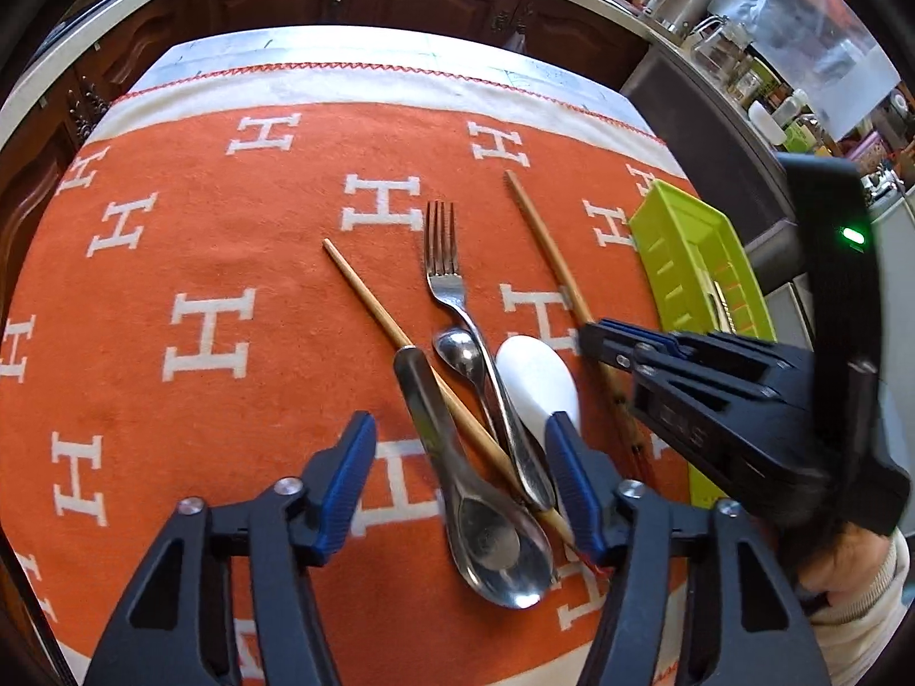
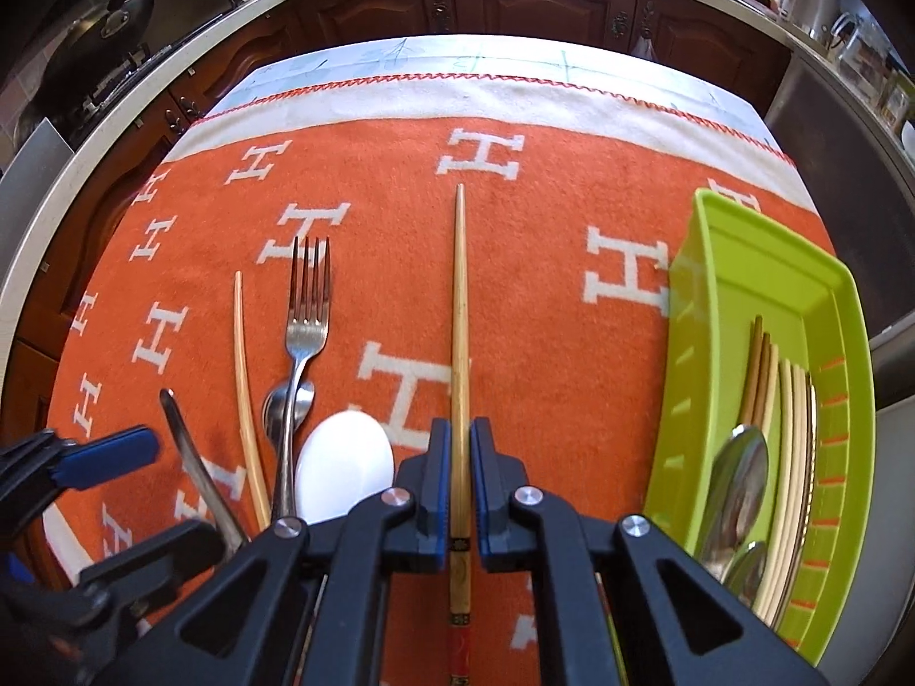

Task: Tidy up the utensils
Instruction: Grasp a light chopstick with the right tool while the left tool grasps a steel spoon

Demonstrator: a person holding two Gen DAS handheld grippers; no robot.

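On the orange cloth lie a fork, a small steel spoon, a large steel spoon, a white spoon and a wooden chopstick, overlapping in a pile. My left gripper is open, its fingers either side of the pile's near ends. My right gripper is shut on a second chopstick, which lies on the cloth pointing away. It shows from the side in the left wrist view. The green tray at right holds chopsticks and spoons.
The orange cloth with white H marks covers the table; its far hem ends before dark wooden cabinets. A cluttered counter runs along the right. The tray stands near the table's right edge.
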